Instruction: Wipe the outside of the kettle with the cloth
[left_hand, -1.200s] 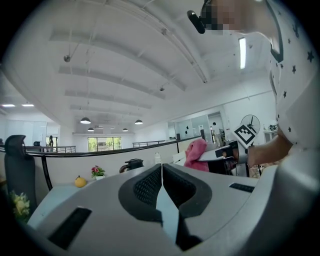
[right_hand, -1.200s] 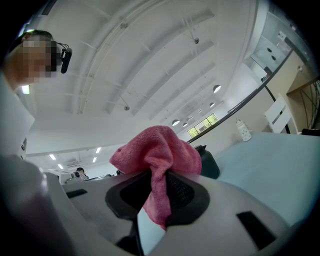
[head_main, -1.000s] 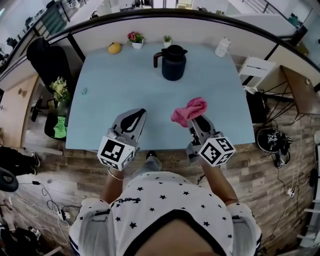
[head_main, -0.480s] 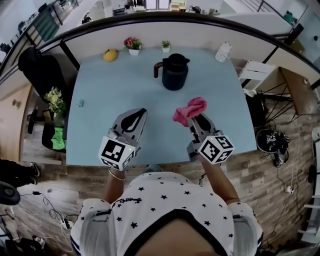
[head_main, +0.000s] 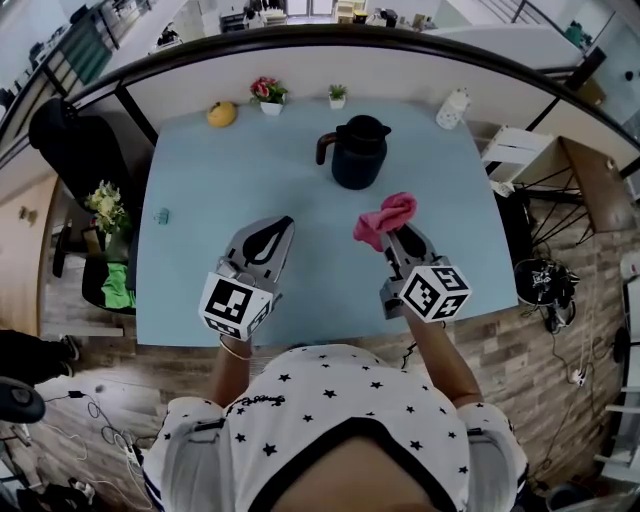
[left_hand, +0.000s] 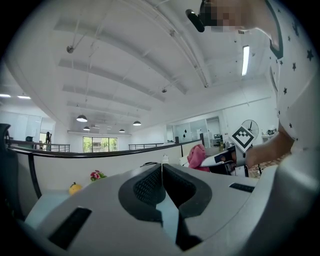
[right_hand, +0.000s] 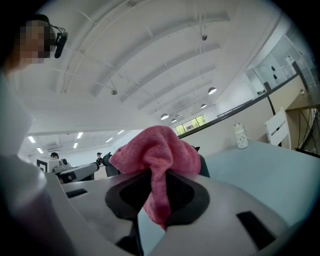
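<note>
The right gripper's (right_hand: 159, 190) jaws are clamped on a fold of the pink cloth (right_hand: 156, 147); a short tail of it hangs down between the pads, and the rest bunches in a loose lump above the jaw tips. The left gripper's (left_hand: 162, 175) jaws are pressed together along their ribbed pads, with nothing between them.

In the head view both grippers are held over the near half of the pale blue table (head_main: 220, 170), side by side and well apart; each points away from the person, its marker cube nearest the body. The cloth sticks out ahead of the right gripper, toward the far side of the table.

The dark kettle (head_main: 357, 152) stands upright on the far half of the table, beyond the cloth and apart from it; its handle is on the left and its lid is on (in the right gripper view only a dark edge of it shows behind the cloth).

Along the far edge of the table stand a yellow fruit (head_main: 222, 113), a small pot of red flowers (head_main: 268, 92), a small green plant (head_main: 338, 95) and, near the right corner, a white bottle (head_main: 452, 108); a small teal object (head_main: 160, 215) lies near the left edge.
</note>
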